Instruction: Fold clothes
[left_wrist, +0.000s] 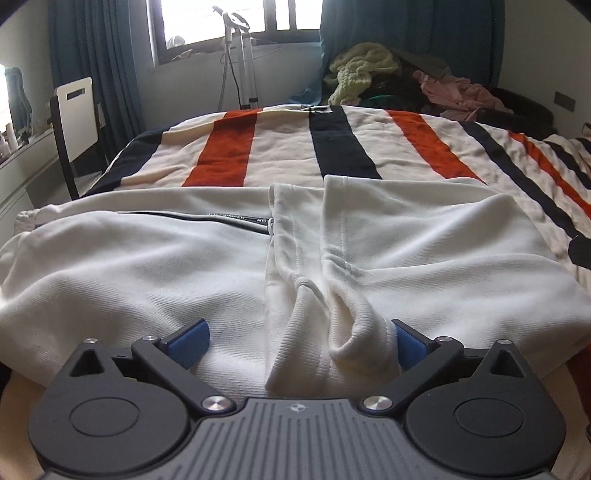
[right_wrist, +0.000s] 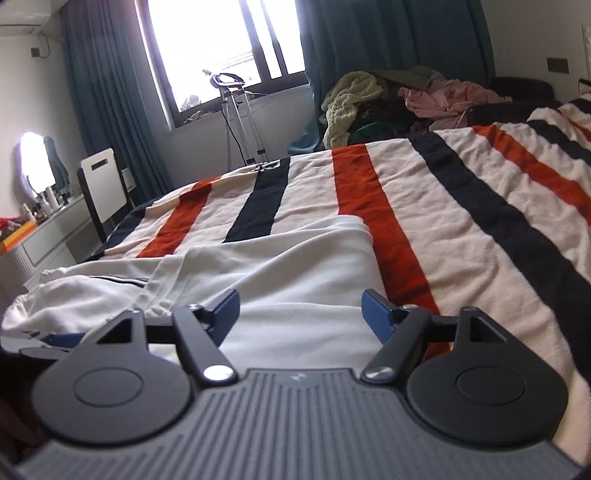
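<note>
A white garment (left_wrist: 147, 266) lies flat on the striped bed, with both sleeves (left_wrist: 314, 240) folded in over its middle and a dark zipper line across it. My left gripper (left_wrist: 301, 341) is open at the garment's near edge, with a sleeve cuff (left_wrist: 364, 345) lying between its blue pads and touching the right pad. My right gripper (right_wrist: 300, 314) is open and empty, low over the right part of the same garment (right_wrist: 288, 266). The other gripper's blue tip (right_wrist: 62, 339) shows at the far left of the right wrist view.
The bed carries a cream blanket (left_wrist: 280, 147) with orange and navy stripes. A pile of clothes (left_wrist: 406, 81) lies at the far right. A white chair (left_wrist: 75, 110), a dresser and a garment steamer stand (left_wrist: 240, 62) are by the window.
</note>
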